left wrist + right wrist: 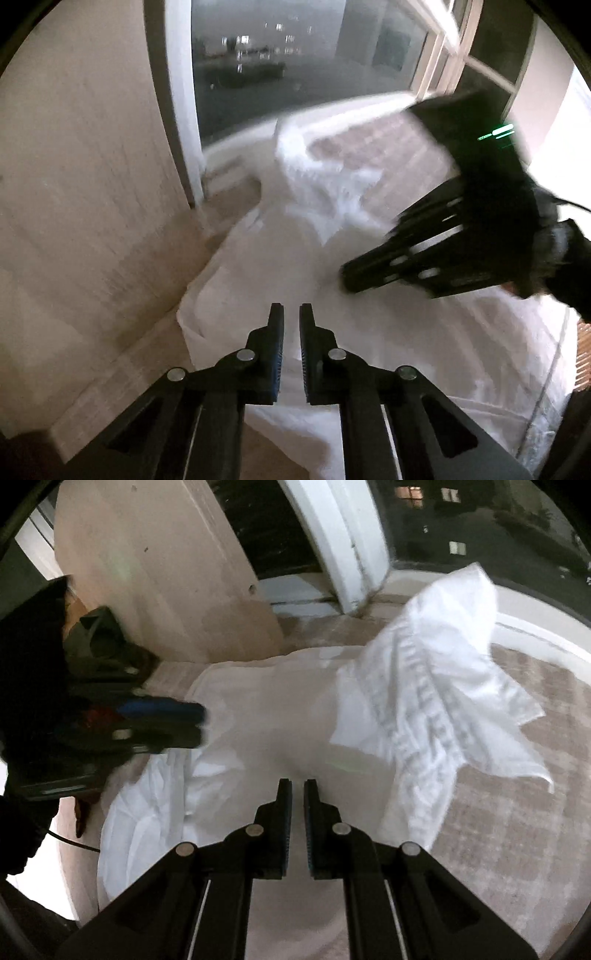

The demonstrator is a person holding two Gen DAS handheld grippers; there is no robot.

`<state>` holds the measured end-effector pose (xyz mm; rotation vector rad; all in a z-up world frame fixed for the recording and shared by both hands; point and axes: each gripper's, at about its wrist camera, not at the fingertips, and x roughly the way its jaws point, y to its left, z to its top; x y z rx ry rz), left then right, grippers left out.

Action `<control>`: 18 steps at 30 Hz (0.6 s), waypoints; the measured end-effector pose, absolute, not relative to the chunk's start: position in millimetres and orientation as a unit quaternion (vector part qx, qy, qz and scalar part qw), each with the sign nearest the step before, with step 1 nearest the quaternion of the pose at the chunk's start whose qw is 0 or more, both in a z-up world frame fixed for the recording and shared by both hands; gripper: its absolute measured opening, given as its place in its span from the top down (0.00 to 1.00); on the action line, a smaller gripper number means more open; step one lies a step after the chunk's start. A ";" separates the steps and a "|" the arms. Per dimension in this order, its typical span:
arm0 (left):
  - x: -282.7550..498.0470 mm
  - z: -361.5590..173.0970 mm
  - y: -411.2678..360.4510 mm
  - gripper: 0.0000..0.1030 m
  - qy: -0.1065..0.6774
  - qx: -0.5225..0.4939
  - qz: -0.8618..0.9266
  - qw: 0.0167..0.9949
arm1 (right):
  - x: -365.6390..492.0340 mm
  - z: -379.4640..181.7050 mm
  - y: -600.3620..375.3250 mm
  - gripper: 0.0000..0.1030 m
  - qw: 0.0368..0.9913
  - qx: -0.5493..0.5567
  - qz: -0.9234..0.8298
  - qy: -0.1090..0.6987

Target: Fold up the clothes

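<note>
A white garment (369, 332) lies spread on the carpet, with a crumpled, raised part (325, 184) at its far end. In the right wrist view the flat part (266, 716) fills the middle and the bunched part (436, 686) rises at the right. My left gripper (291, 314) hovers over the garment's near left edge, jaws almost together with nothing between them. My right gripper (297, 790) hangs over the flat middle, shut and empty too. Each gripper shows blurred in the other's view: the right gripper (347, 277) and the left gripper (201, 723).
Beige carpet (517, 794) lies around the garment. A pale board or wall panel (166, 572) stands at the left. A dark window (277, 66) with a white frame (351, 554) runs along the far side. A thin black cable (74, 843) trails at the lower left.
</note>
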<state>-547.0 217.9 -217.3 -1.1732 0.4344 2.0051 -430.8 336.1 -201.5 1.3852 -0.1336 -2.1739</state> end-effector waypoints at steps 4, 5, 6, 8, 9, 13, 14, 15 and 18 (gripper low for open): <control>-554.7 -239.6 214.6 0.97 0.212 -0.454 0.800 0.330 | -430.3 -204.1 331.5 0.94 0.272 0.515 -0.812 -0.035; -553.9 -239.7 215.1 0.98 0.219 -0.447 0.805 0.322 | -433.5 -204.6 330.7 0.98 0.267 0.512 -0.815 -0.035; -553.3 -239.6 216.7 0.98 0.229 -0.441 0.810 0.311 | -438.4 -205.1 330.0 0.98 0.260 0.509 -0.820 -0.035; -552.2 -239.7 220.0 0.98 0.252 -0.428 0.819 0.287 | -449.1 -204.8 329.3 1.00 0.233 0.504 -0.831 -0.030; -551.8 -239.4 221.3 0.98 0.258 -0.424 0.823 0.277 | -453.6 -202.8 330.4 1.00 0.215 0.504 -0.836 -0.024; -547.0 -229.2 210.2 0.98 0.235 -0.418 0.829 0.288 | -456.7 -184.4 326.6 0.96 0.241 0.488 -0.837 -0.057; -546.6 -225.4 206.3 0.98 0.228 -0.417 0.830 0.292 | -457.8 -180.9 324.0 0.95 0.248 0.483 -0.837 -0.062; -546.4 -221.7 202.4 0.96 0.223 -0.416 0.831 0.295 | -461.0 -179.6 320.5 0.93 0.246 0.479 -0.841 -0.058; -545.6 -215.9 196.5 0.94 0.230 -0.409 0.829 0.305 | -473.4 -183.7 311.5 0.87 0.216 0.481 -0.849 -0.023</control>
